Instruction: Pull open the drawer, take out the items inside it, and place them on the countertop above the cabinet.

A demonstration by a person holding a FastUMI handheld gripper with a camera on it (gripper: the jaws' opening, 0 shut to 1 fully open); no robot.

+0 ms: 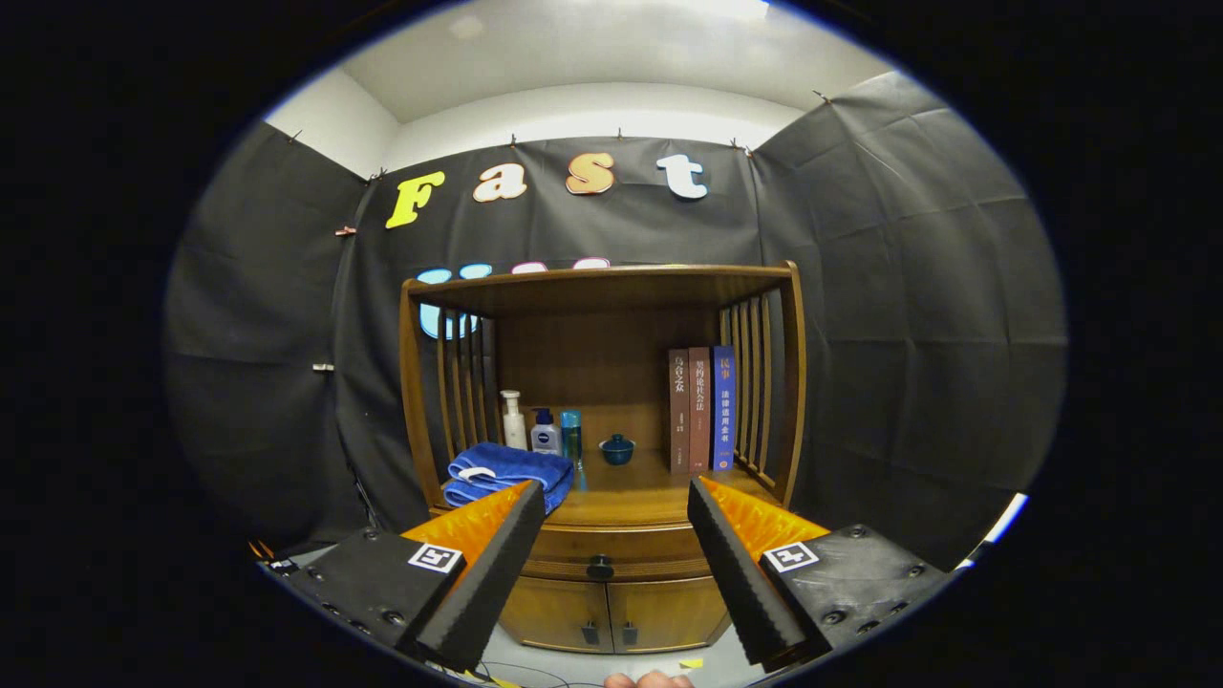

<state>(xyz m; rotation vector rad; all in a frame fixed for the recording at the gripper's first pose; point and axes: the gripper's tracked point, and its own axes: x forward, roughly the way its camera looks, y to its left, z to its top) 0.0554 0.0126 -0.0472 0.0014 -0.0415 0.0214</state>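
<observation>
While my gripper [611, 535] hung with its fingers spread wide and holding nothing, the drawer [611, 547] sat shut at lower centre of the frame, its small dark knob [600, 568] between and beyond the fingertips. Such a small knob could slip from the pads, I judged, and the blue towel [506, 473] on the countertop [635, 492] crowded the left.

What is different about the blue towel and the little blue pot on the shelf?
The blue towel is big, soft and folded, lying at the countertop's front edge. The little blue pot is small, round, hard and lidded, standing upright farther back, mid-shelf. The towel is brighter blue; the pot is darker. Both sit on the countertop, beyond the open jaws of the gripper, above the closed drawer.
</observation>
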